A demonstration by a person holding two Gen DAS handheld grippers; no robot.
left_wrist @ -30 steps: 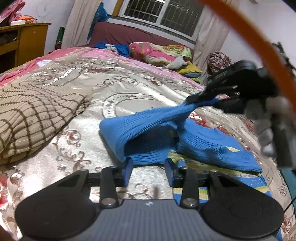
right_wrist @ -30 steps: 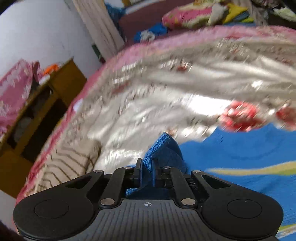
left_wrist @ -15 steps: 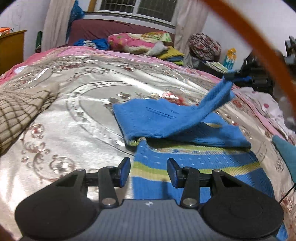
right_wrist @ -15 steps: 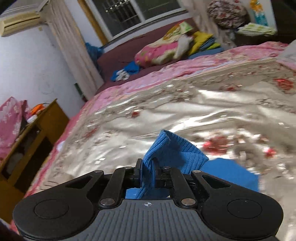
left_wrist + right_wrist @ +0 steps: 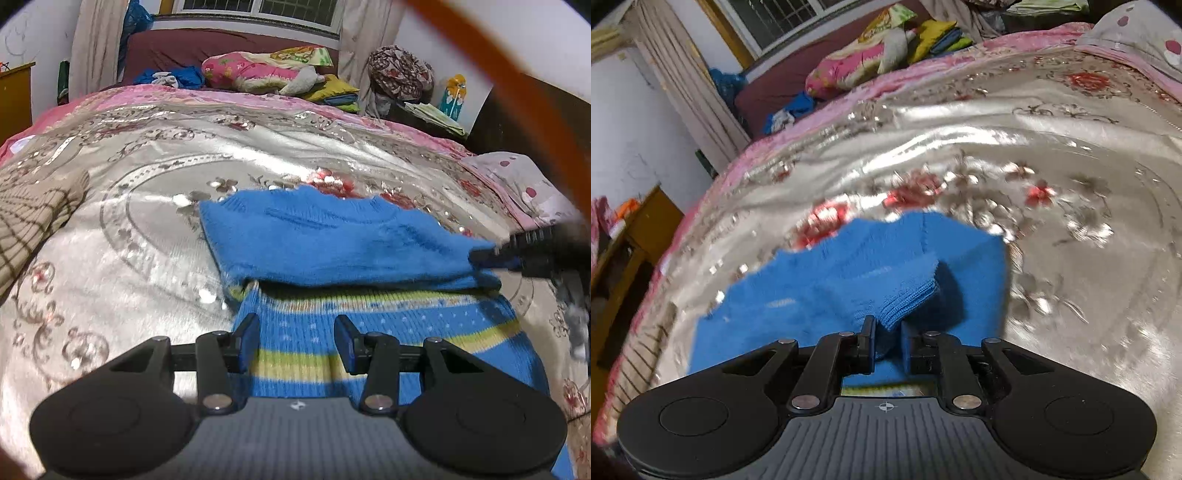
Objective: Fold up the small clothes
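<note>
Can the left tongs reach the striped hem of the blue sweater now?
Probably yes: the left tongs are open just over the striped hem, and nothing lies between. The right tongs work at the far side.
</note>
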